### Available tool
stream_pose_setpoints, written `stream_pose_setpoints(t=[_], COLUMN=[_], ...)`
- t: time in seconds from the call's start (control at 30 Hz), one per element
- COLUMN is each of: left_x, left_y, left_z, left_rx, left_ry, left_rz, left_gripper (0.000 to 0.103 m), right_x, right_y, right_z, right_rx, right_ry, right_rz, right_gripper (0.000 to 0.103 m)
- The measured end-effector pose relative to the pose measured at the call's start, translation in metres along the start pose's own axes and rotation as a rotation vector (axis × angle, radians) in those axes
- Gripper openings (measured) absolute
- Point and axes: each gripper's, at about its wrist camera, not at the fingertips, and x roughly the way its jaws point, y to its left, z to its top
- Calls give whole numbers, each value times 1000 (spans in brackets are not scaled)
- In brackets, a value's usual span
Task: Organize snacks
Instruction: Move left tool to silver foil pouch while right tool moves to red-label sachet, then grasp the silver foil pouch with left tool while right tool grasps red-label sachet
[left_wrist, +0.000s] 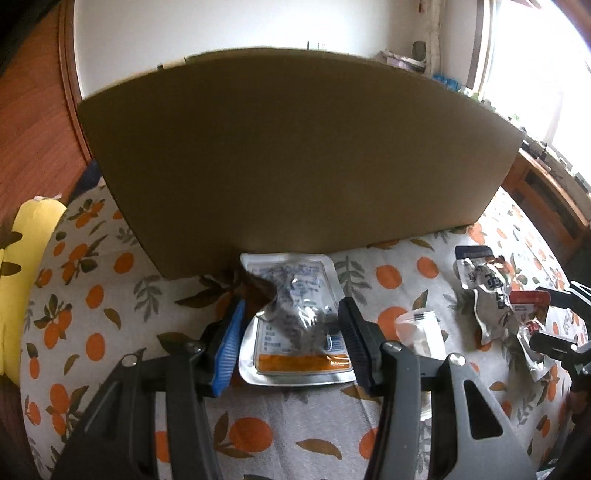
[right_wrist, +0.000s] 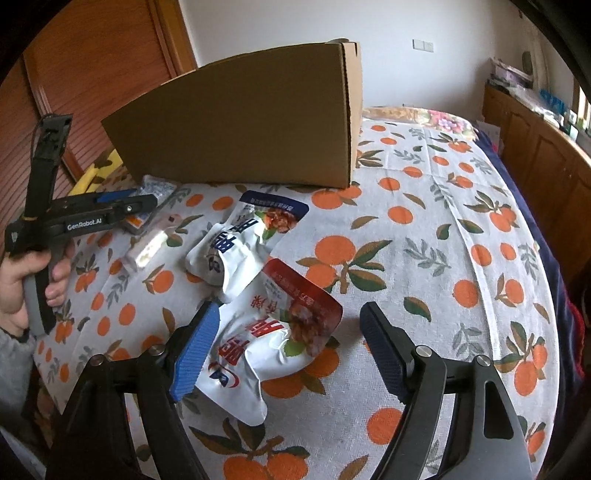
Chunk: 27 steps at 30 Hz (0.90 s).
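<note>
On the orange-print cloth (right_wrist: 406, 206) covering the bed, several foil snack pouches lie loose in front of a tall brown cardboard box (right_wrist: 236, 125).

Left gripper (left_wrist: 291, 332): jaws apart, straddling a flat silver pouch with an orange stripe and printed label (left_wrist: 295, 325). Blue pad on one side, black pad on the other, each close beside a pouch edge; whether either pad touches, I cannot tell. No squeeze visible on the pouch. It lies just in front of the box wall, touching or nearly so.

Right gripper (right_wrist: 291, 347): jaws wide apart over a crumpled white pouch with a red corner (right_wrist: 273, 332). Blue pad rests against or just beside its left edge; black pad well clear on the right. Nothing clamped. A second white pouch with a blue corner (right_wrist: 251, 236) lies just behind, overlapping the red one. A small pale packet (right_wrist: 147, 247) lies further left, near the person's hand (right_wrist: 33, 280) on the left handle.

Handling, as a judgement: pouches look light, soft and puffy, with slick foil that may slip or buckle. Flat sealed borders seem the firmest hold; pinching the puffed middle risks sliding off. Overlap means lifting the red pouch could drag its neighbour.
</note>
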Motion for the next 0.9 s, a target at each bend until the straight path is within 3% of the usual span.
stream_pose_setpoints(t=[0.37,0.5,0.9], left_x=[8,5,-22], left_y=[-2,-6,-15], left_z=[10,10,-11], left_rx=[-3,18,55], left_ry=[1,-13,-47], left_rz=[0,11,5], left_gripper=[51,35,32], right_x=[3,4,4], right_y=[4,4,4], right_z=[-3,-3,-3], right_rx=[-20,-24,-27], right_ry=[-6,-3,-2], right_rz=[-28,-22,-22], right_gripper=[81,83,84])
